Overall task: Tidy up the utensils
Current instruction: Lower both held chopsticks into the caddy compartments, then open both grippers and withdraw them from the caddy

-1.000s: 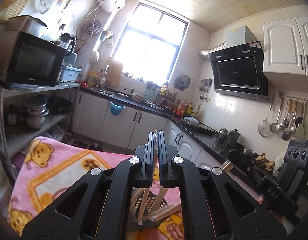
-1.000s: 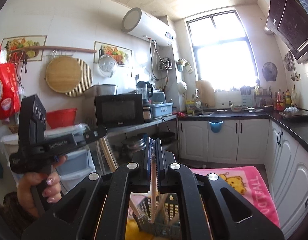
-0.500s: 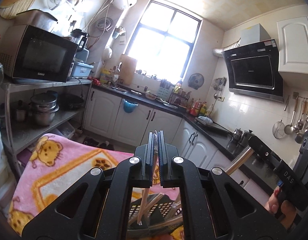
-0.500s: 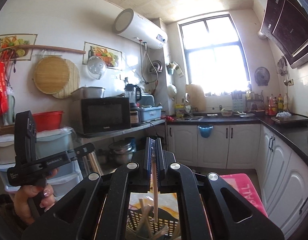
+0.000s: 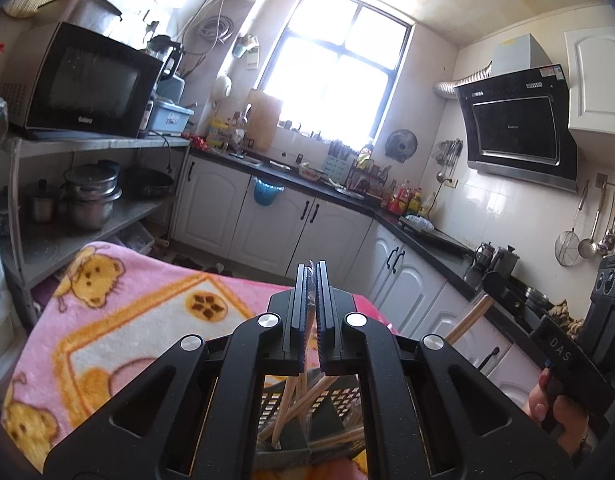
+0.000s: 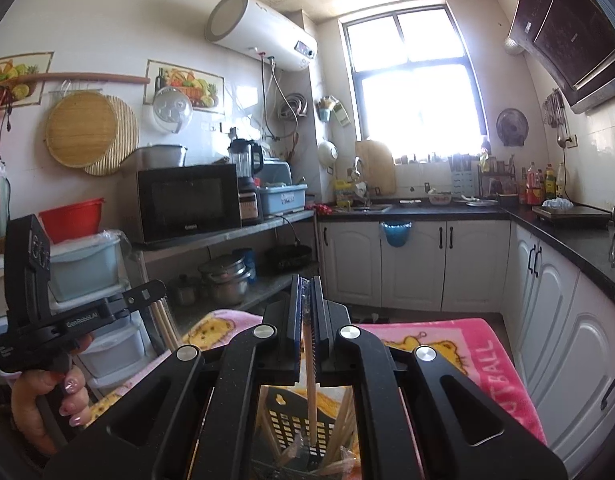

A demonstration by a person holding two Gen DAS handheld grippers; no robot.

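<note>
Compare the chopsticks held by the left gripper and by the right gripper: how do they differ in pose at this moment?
The right gripper holds its chopstick nearly upright, tip down inside the black basket. The left gripper holds its chopstick slanted, lower end angling left into the basket. The right chopstick's shaft shows plainly between the fingers; the left's is mostly hidden there. Both are pale wood, clamped in shut jaws above the same basket.

basket (image 6: 291,420) mouth crowded: leaning chopsticks (image 5: 295,404) | open pink blanket (image 5: 119,320) left
</note>
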